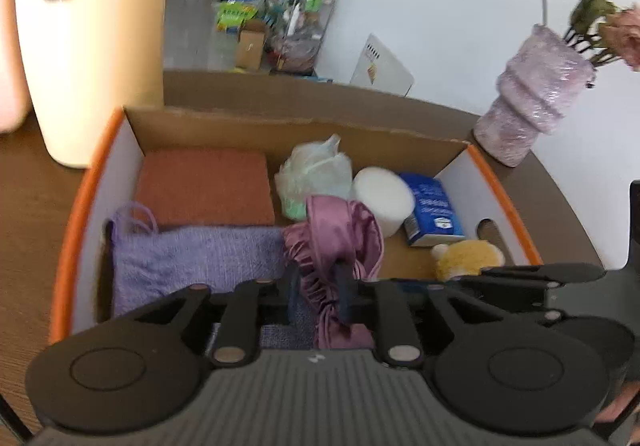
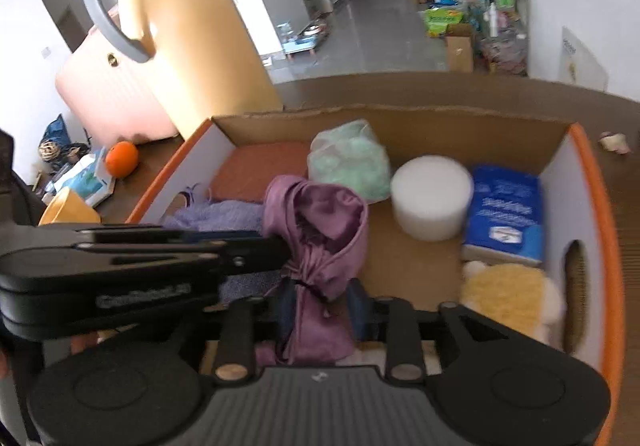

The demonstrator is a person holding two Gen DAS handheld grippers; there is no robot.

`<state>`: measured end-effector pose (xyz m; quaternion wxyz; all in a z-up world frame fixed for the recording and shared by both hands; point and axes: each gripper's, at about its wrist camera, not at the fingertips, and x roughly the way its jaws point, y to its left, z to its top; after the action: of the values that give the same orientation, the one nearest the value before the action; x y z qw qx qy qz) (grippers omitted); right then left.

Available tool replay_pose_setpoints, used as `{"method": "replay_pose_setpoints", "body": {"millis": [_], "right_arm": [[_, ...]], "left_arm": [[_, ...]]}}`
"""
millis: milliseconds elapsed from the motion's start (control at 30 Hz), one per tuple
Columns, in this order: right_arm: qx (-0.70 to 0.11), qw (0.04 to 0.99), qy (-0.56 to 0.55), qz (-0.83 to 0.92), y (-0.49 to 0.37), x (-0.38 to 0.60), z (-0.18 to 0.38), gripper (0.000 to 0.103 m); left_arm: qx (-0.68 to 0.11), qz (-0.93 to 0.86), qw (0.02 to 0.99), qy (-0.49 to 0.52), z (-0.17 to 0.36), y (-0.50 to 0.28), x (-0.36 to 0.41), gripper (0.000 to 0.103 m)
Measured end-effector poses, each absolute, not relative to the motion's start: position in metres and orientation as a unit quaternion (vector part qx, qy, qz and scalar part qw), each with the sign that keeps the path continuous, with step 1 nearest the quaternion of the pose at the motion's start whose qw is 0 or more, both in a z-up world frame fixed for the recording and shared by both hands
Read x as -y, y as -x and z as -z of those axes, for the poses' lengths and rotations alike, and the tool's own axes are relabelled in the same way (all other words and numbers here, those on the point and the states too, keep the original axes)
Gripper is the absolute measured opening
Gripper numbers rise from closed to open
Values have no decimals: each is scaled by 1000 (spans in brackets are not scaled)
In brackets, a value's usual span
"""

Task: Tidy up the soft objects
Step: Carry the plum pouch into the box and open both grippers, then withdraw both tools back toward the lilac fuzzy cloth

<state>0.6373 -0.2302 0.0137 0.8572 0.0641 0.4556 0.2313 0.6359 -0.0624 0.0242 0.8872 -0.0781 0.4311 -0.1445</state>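
Two hand-held grippers hang over the open cardboard box with orange rim (image 1: 86, 181) on the brown wooden worktop (image 1: 24, 205).

From the left wrist view, the left hand-held gripper (image 1: 320, 298) has its fingers (image 1: 346, 292) parted, and the crumpled mauve satin cloth with a ruffled edge (image 1: 336, 246) lies between them; I cannot tell whether the pads touch it, and the cloth's lower end is hidden behind the gripper body. Behind it in the box lie a folded rust-orange towel (image 1: 204, 185), a lilac knitted cloth (image 1: 192, 258) partly covered by the gripper, a pale green bundle in clear plastic (image 1: 314, 175), a white foam cylinder (image 1: 384, 197), a blue tissue packet (image 1: 432, 209) and a yellow fluffy toy (image 1: 468, 258), half hidden. A ribbed pink vase (image 1: 532, 105) stands beside the box, its flowers cut off at the frame edge.

From the right wrist view, the right hand-held gripper (image 2: 322, 310) also stands parted around the same satin cloth, which drapes between the fingers. The left one reaches in from the left side, its tip buried in the folds. Everything is slightly blurred, and print on the packet is unreadable.
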Motion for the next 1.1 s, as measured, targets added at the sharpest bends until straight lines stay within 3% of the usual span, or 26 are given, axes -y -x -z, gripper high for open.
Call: {"method": "replay_pose_setpoints", "body": {"millis": [67,233,333,367,467,567,867,1100], "right_arm": [[-440,866,-63,-231,-625,237,-32,35],[-383,901,-39,-198,-583,260,-99,43],[-338,926,-12,-169,-546,270,-136,52],[-320,934,-3,-157,-534,272,-144,59],[-220,969,30,-112,-487,275,-159,84],[-166,980,57,-94,-456,271,-163,85],[-133,986,39,-98,-405,263,-179,86],[-149,976,-66,-146,-328,276,-126,87]], "left_arm": [[-411,140,898,71,-44,-623,57,46],[-361,131,921,57,-104,-580,38,51],[-300,119,946,39,-140,-538,26,72],[-275,111,954,35,-149,-521,21,82],[-196,76,978,16,-162,-472,14,90],[-143,51,988,-9,-165,-440,16,92],[-106,40,993,-16,-174,-389,16,95],[-97,32,995,-7,-123,-305,-3,98]]}}
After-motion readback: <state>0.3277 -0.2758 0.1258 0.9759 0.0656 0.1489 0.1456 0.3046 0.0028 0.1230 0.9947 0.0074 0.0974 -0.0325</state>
